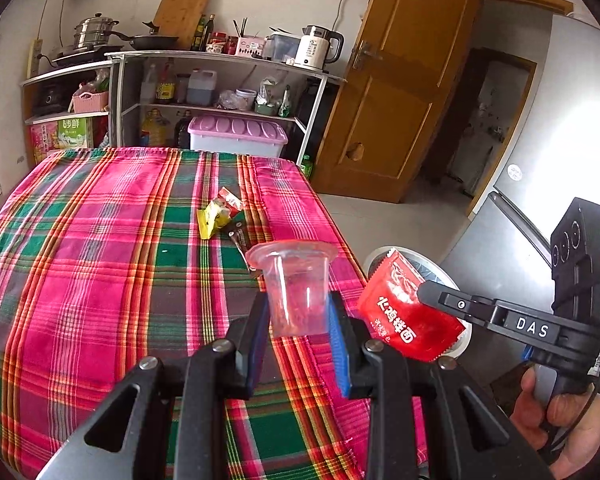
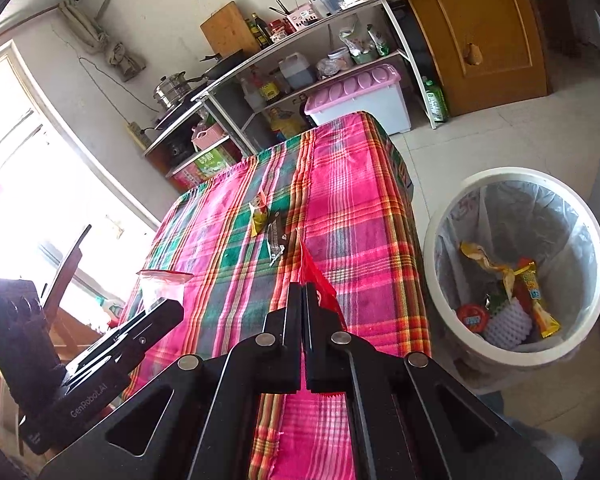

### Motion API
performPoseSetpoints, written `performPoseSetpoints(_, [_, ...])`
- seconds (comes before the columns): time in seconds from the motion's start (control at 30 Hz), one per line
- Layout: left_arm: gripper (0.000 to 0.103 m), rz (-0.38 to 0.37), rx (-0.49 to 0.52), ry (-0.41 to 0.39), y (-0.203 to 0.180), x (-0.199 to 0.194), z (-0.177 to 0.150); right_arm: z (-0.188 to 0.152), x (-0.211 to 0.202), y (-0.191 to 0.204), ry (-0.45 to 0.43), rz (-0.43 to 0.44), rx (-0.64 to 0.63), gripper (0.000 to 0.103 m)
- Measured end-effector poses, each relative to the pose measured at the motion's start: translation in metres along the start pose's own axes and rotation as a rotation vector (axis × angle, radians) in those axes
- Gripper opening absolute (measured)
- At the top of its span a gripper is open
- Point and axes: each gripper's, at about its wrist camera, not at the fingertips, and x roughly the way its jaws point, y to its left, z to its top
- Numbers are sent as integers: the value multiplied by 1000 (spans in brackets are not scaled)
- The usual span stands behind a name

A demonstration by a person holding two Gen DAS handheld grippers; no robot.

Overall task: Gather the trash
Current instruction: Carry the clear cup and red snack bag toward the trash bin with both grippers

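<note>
Both loads are lifted, ready for dumping. The left gripper point(image 1: 299, 312) pinches a cup point(image 1: 296, 288) above the table's point(image 1: 100, 240) right edge; the right gripper point(image 2: 304, 300) clamps a red packet point(image 1: 404, 316) (noodle wrapper). Next, judged: carry both to the bin point(image 2: 452, 332) beside the table. Wrappers point(image 1: 220, 212) remain mid-table.

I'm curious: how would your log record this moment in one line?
left gripper: holds plastic cup | right gripper: holds red packet | wrappers: on table | bin: beside table

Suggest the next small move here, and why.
Probably carry the right gripper, shut on the red noodle sachet, rightward over the white lined trash bin and release: the bin sits beside the table, already holding wrappers.
</note>
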Motion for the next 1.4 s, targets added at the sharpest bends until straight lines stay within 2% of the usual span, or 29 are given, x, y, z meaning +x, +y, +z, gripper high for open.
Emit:
performPoseSetpoints(0.33, [30, -75, 66, 24, -35, 25, 6, 3, -18, -29, -33, -54, 36, 0])
performPoseSetpoints(0.83, [30, -172, 182, 130, -106, 91, 6, 6, -41, -111, -72, -152, 161, 0])
performPoseSetpoints(1.4, [31, -203, 214, 247, -147, 164, 0, 8, -28, -173, -46, -196, 257, 1])
